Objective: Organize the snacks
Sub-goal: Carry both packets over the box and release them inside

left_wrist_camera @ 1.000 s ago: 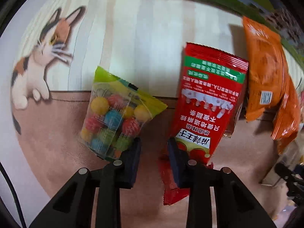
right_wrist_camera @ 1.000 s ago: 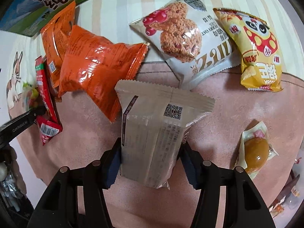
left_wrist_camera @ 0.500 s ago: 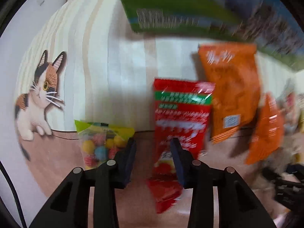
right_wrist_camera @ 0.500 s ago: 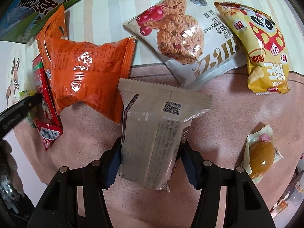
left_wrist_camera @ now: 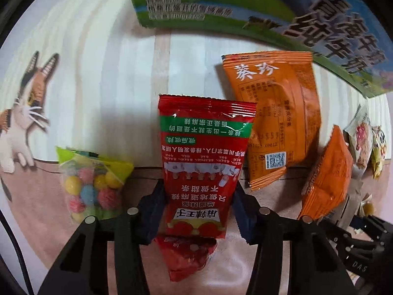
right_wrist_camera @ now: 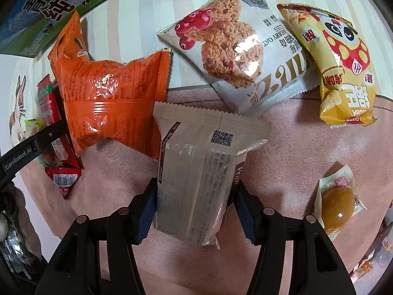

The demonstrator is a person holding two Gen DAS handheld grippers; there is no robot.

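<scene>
On a worktop [left_wrist_camera: 98, 86] covered by a striped cloth with a cat print [left_wrist_camera: 22, 113], snacks lie in a loose row below a green-and-blue milk carton [left_wrist_camera: 221, 2] lying on its side. At far left in the left wrist view sits a clear bag of coloured candy balls [left_wrist_camera: 91, 186], just beside the left finger of the left gripper [left_wrist_camera: 199, 206]. That gripper points down over a red spicy-strip packet [left_wrist_camera: 203, 162], its jaws opening with the packet's lower part between them; whether the pads press on the packet cannot be told. A second, smaller red packet [left_wrist_camera: 186, 255] shows under the first. To the right lies a flat orange packet [left_wrist_camera: 277, 113], then a puffed orange packet [left_wrist_camera: 329, 177] tilted against it.

In the right wrist view the puffed orange packet [right_wrist_camera: 110, 103] lies just left of a beige pastry packet [right_wrist_camera: 196, 172], back side up with its printed code showing. The right gripper [right_wrist_camera: 194, 209] is clamped on this packet at a narrow-to-middling spread, both blue pads against its sides. Above it rests a grey cranberry-oat cookie bag [right_wrist_camera: 233, 59], its corner over the beige packet's top edge. Further right lies a yellow panda-print snack bag [right_wrist_camera: 343, 66], and lower right, well apart, a small clear wrapper holding a brown egg-shaped sweet [right_wrist_camera: 339, 206].
</scene>
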